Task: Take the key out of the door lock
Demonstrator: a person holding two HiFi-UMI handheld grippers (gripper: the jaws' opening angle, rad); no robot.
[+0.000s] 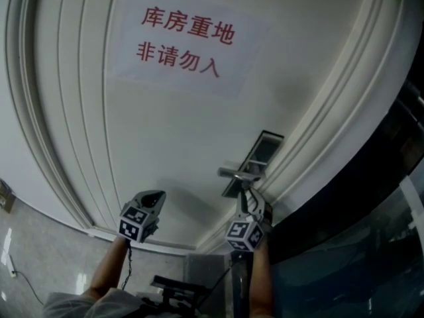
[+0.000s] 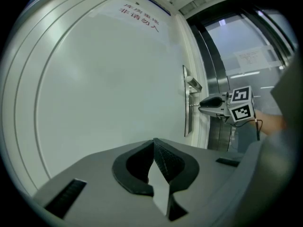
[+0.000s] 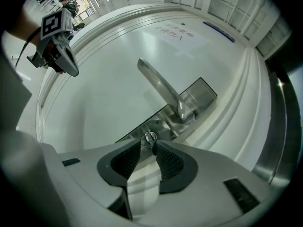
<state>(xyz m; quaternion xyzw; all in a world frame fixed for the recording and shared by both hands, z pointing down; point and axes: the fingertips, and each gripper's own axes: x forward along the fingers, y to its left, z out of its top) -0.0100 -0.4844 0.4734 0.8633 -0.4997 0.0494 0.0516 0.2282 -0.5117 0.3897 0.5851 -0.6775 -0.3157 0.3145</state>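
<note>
right tool (image 3: 148,144) flanks small silver ring-headed key (image 3: 149,137).

We're looking at a storeroom entrance in an office-type building. A white panelled door (image 1: 165,138) is filling the head view, and a paper sign (image 1: 185,42) at upper centre is warning in red Chinese characters that it's a stockroom, no entry. Dark-framed glass partitioning (image 1: 351,270) is running down the right, with pale tiled floor (image 1: 33,257) showing lower left.
</note>
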